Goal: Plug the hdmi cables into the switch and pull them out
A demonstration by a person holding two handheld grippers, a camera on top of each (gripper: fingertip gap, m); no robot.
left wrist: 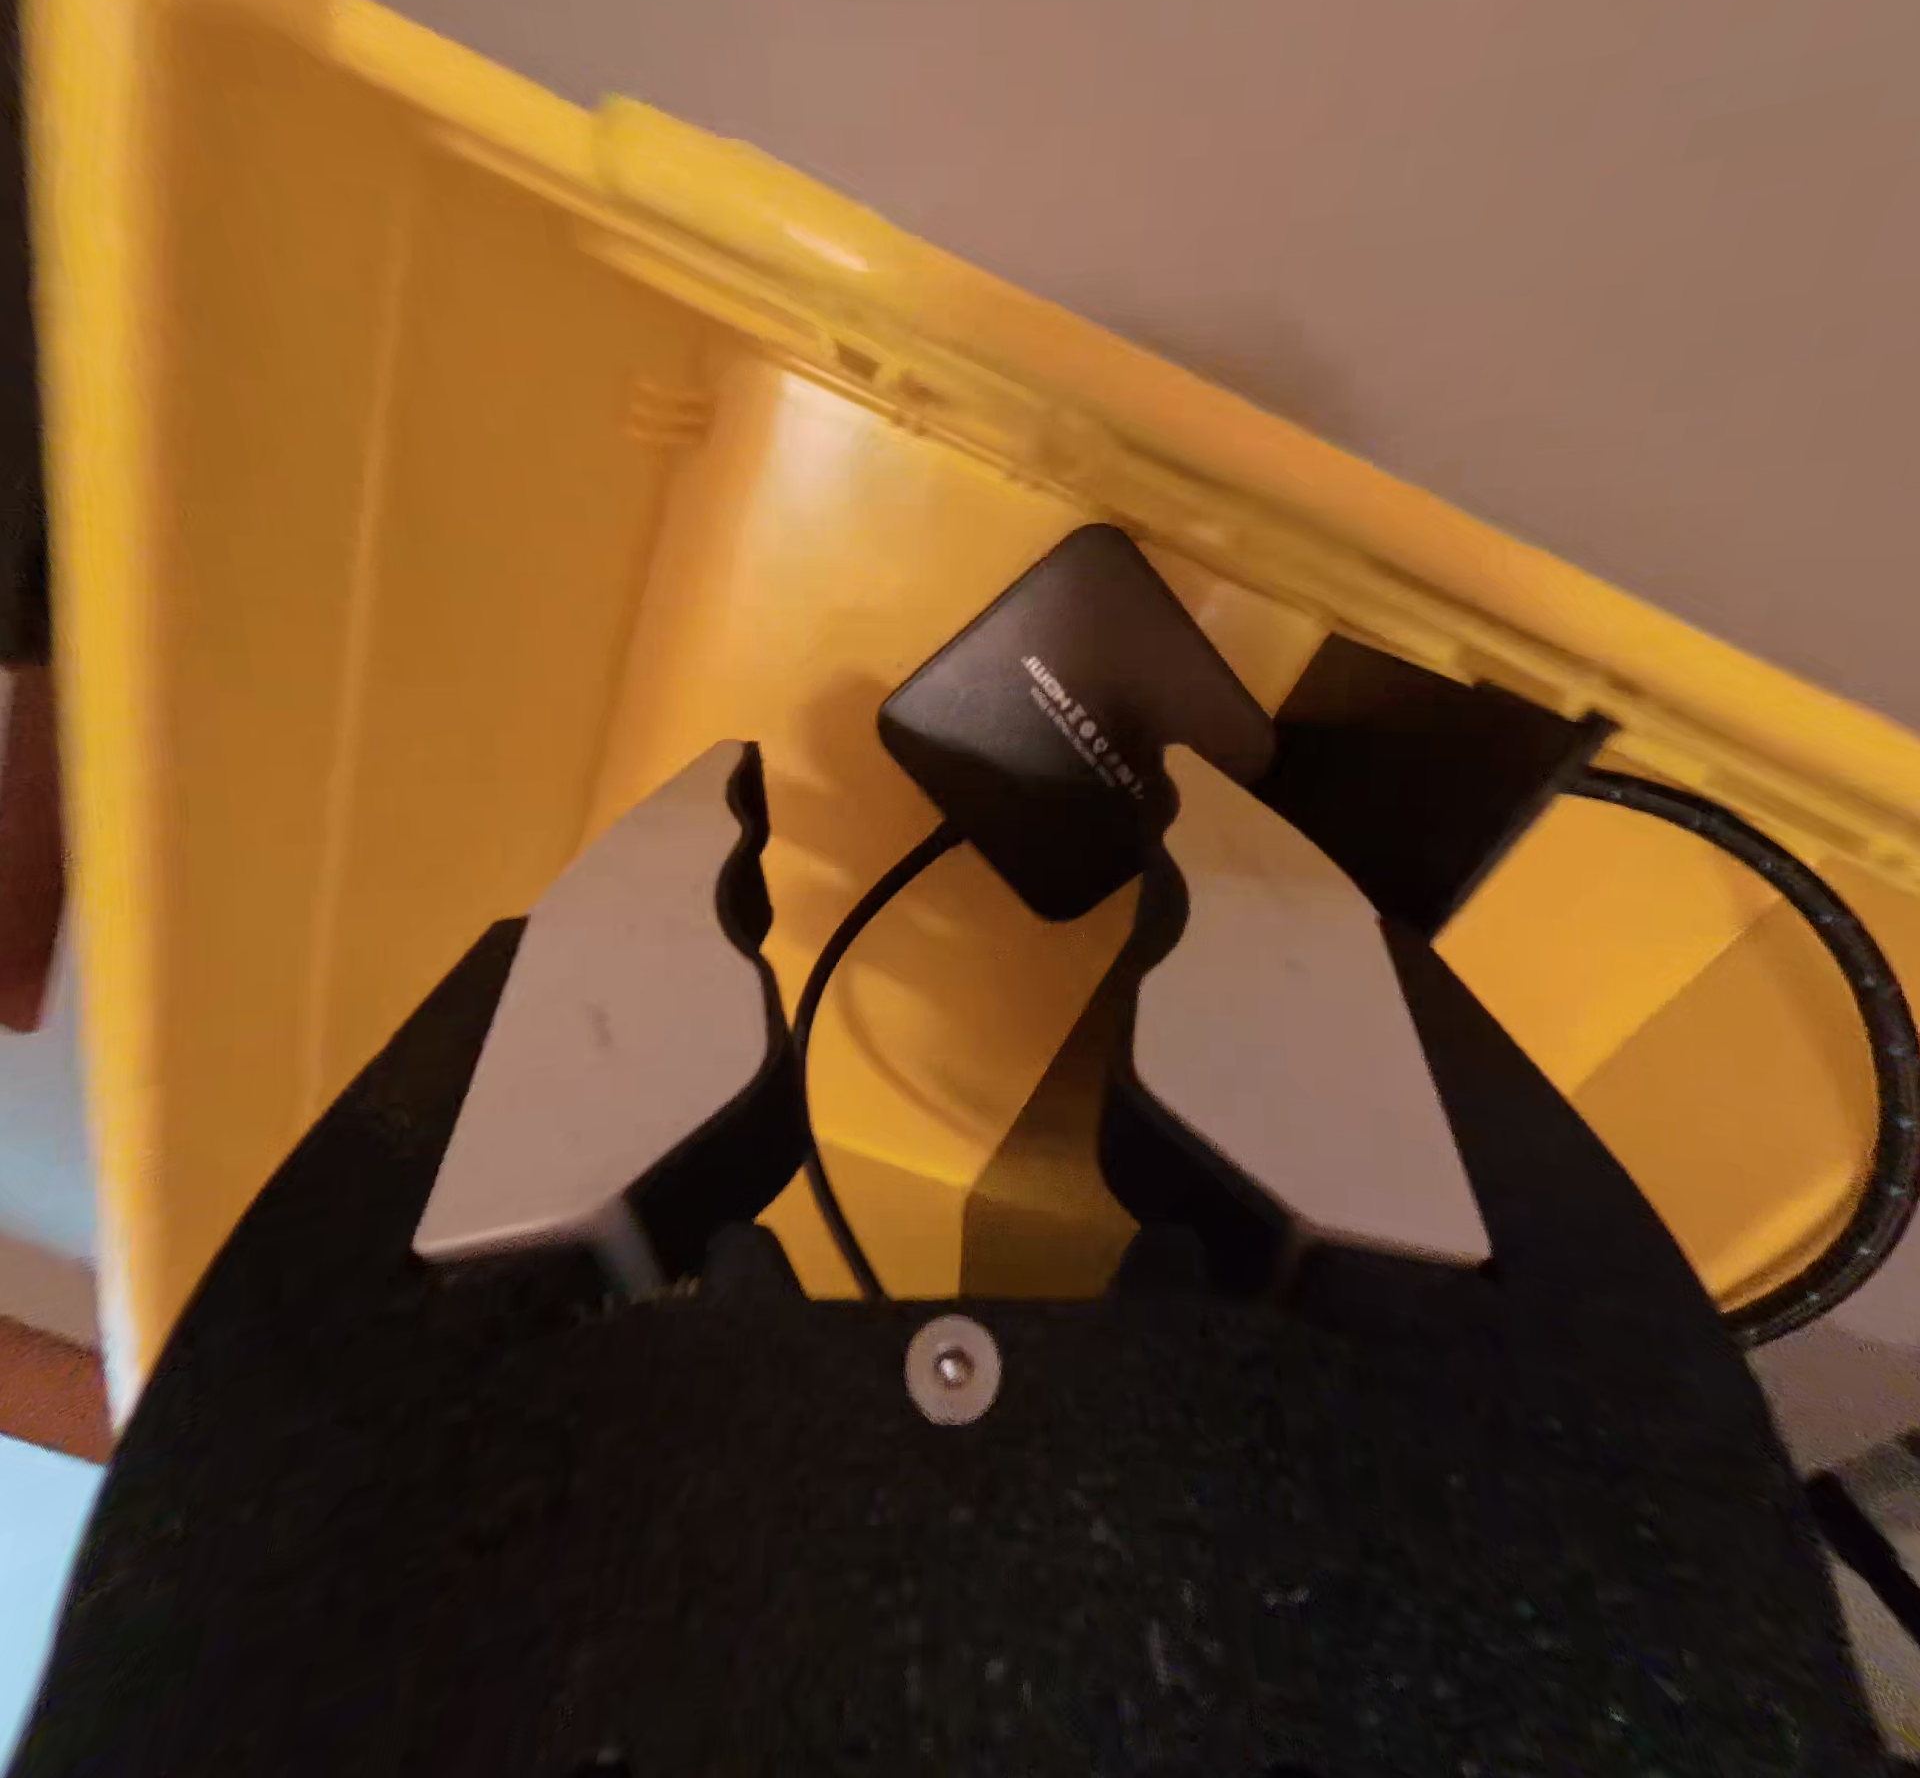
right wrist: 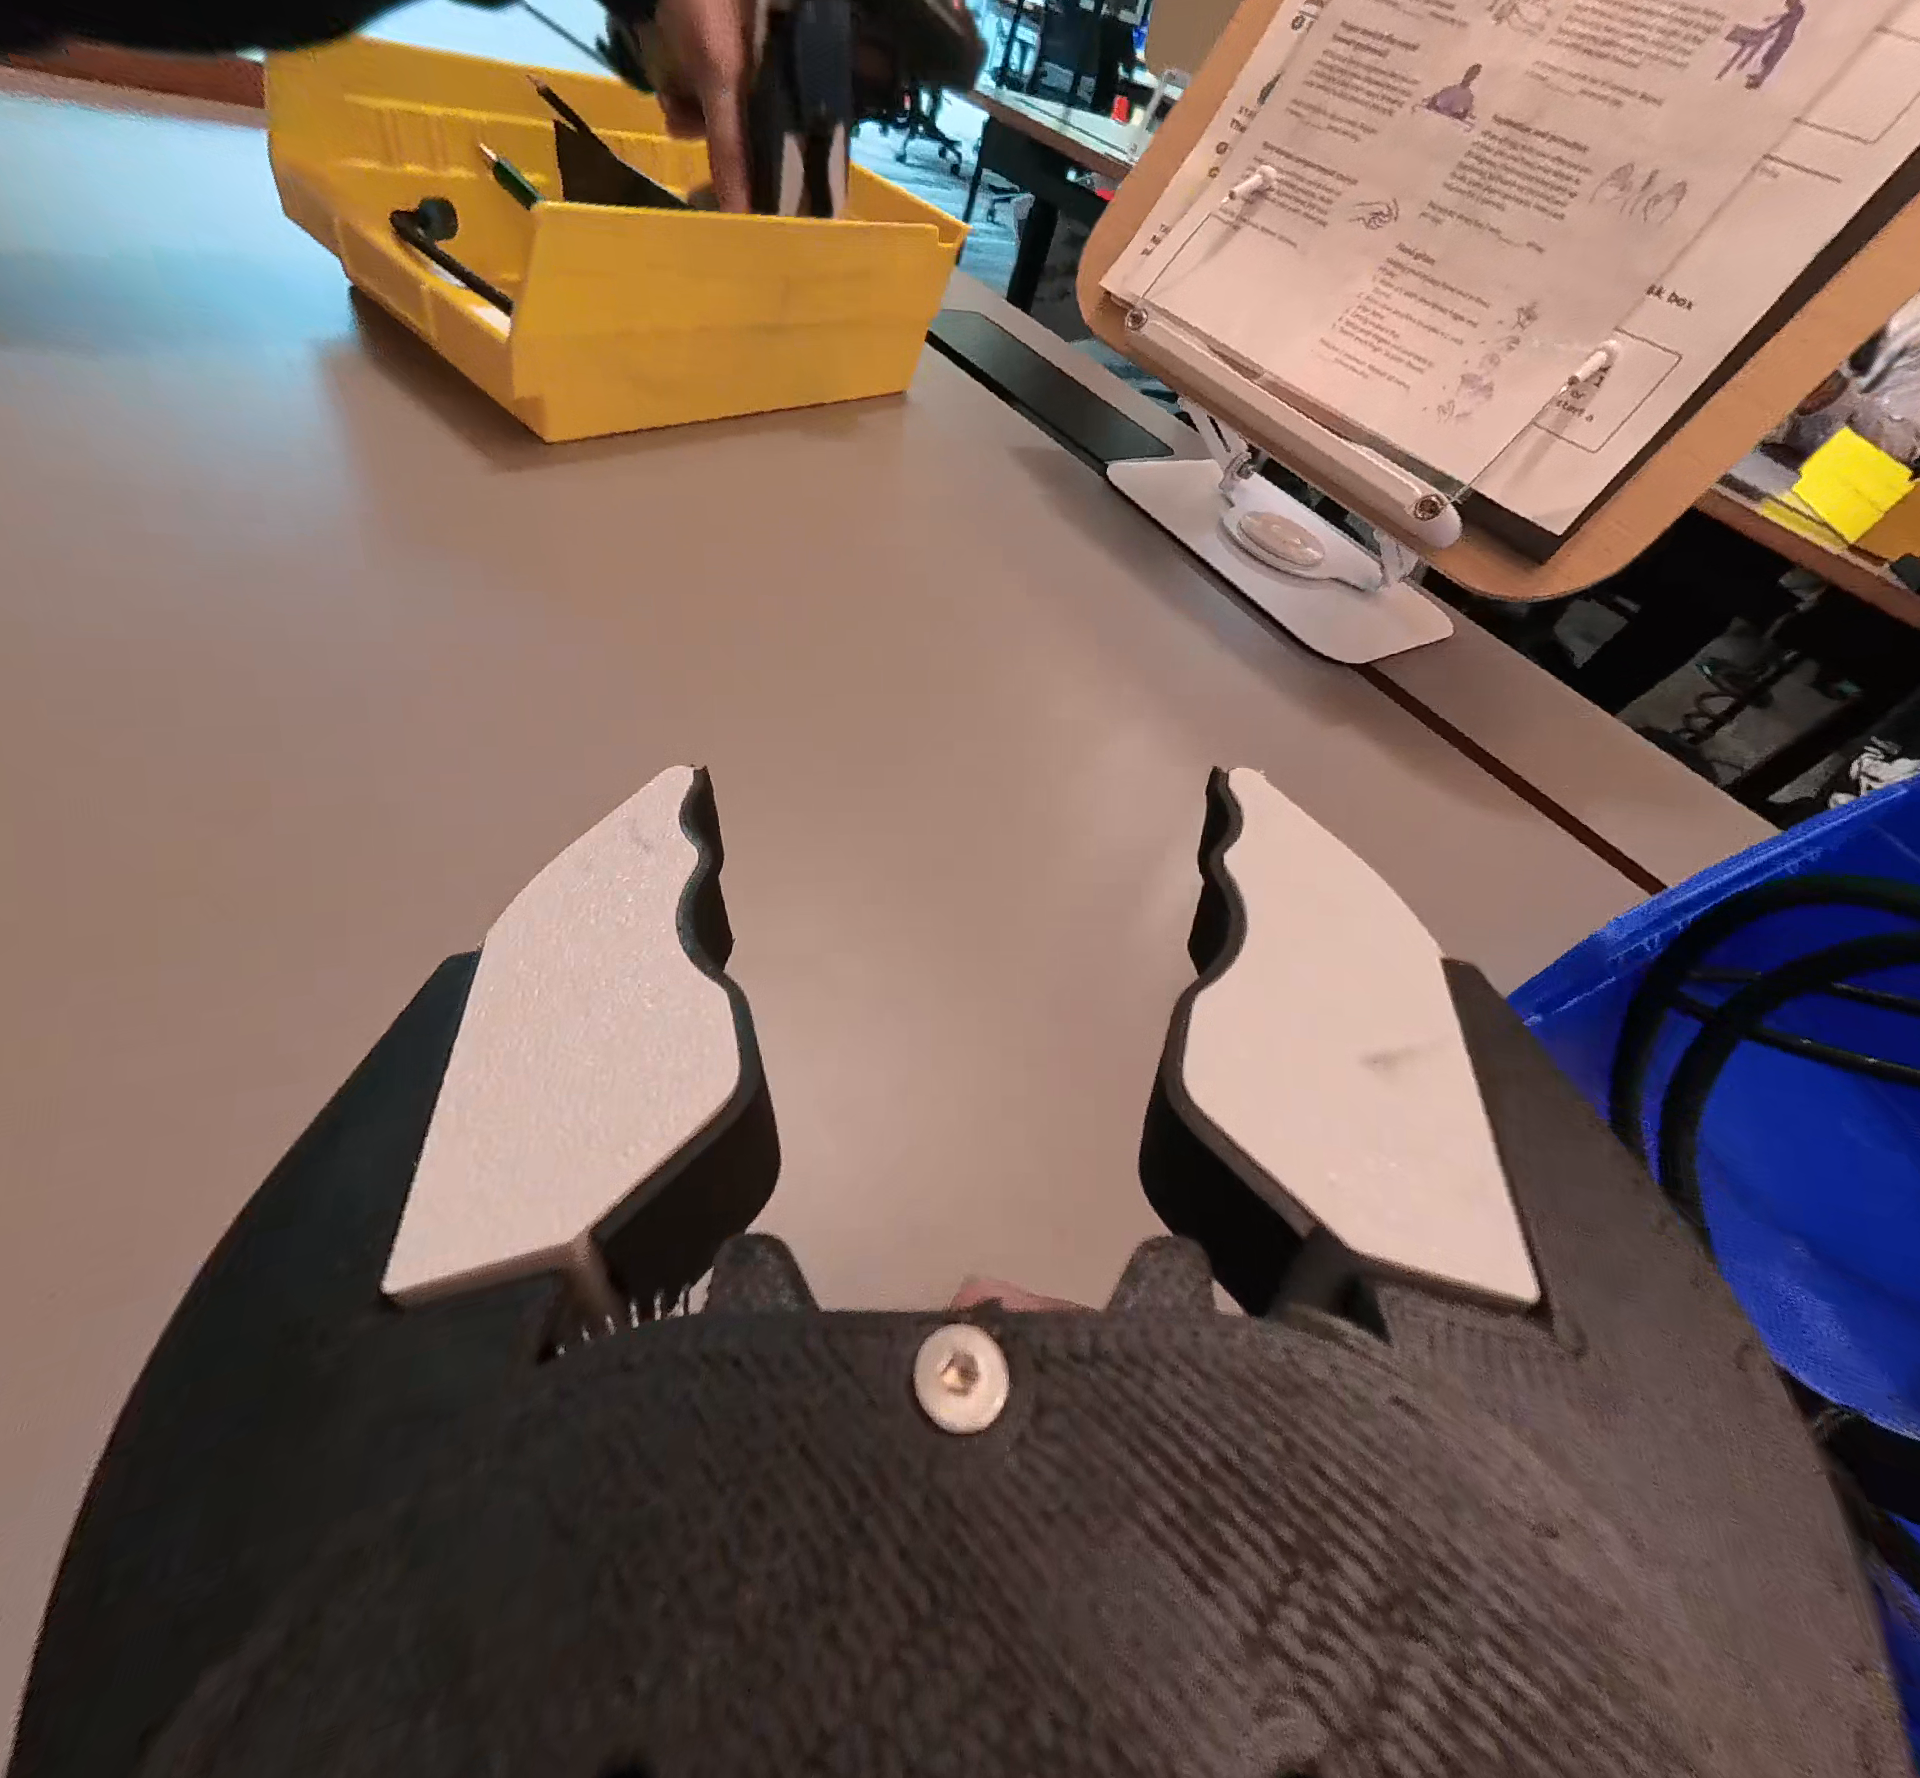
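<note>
A small black HDMI switch with a thin black cable lies in a yellow bin against its far wall. My left gripper is open, its fingers either side of the switch's near corner; the right fingertip overlaps the switch's edge. A thick braided black cable curves along the bin's right side. My right gripper is open and empty above the bare brown table. In the right wrist view, a hand holds the left gripper down inside the bin.
A black divider stands in the bin right of the switch. A document stand with papers sits at the table's right edge, behind a black pad. A blue bag with black cables is at my right.
</note>
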